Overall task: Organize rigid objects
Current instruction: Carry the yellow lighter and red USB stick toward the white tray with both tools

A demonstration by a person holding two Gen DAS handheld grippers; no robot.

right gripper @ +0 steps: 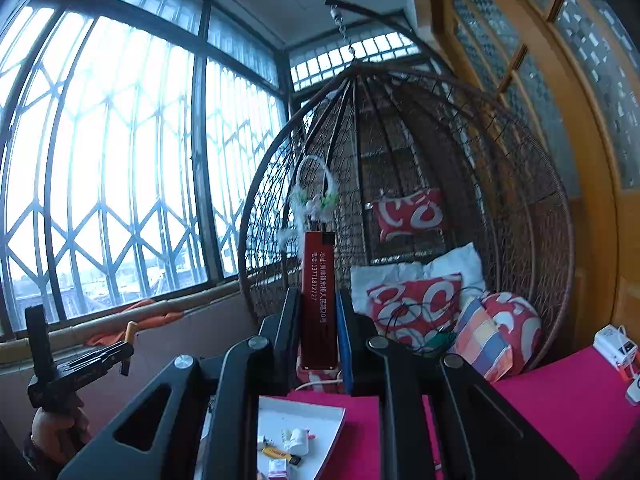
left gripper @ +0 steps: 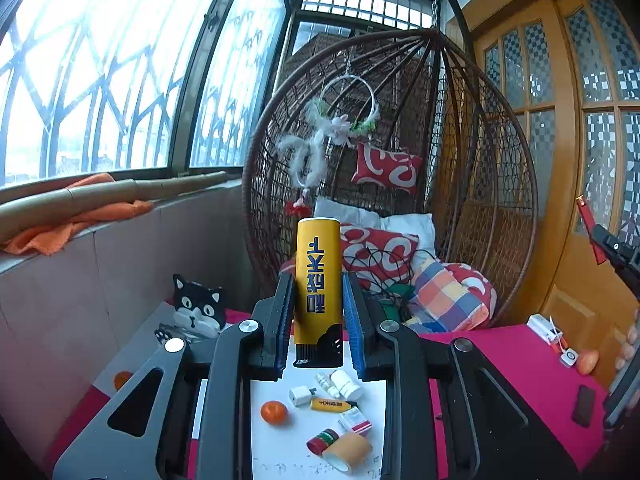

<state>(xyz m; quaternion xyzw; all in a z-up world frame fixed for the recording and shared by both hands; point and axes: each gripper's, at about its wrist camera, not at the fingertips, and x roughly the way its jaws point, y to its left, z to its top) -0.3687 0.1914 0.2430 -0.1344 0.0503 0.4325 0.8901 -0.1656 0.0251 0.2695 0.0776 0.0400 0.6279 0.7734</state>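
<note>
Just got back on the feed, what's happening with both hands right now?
Each hand holds a lighter up in the air. The left tongs are shut on a yellow lighter, the right tongs on a red lighter. Below, on the white sheet over the pink table, lie another small yellow lighter, an orange and some small bottles and boxes.

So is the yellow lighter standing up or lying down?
Standing up: the yellow lighter points straight upward, pinched between the left tongs.
</note>
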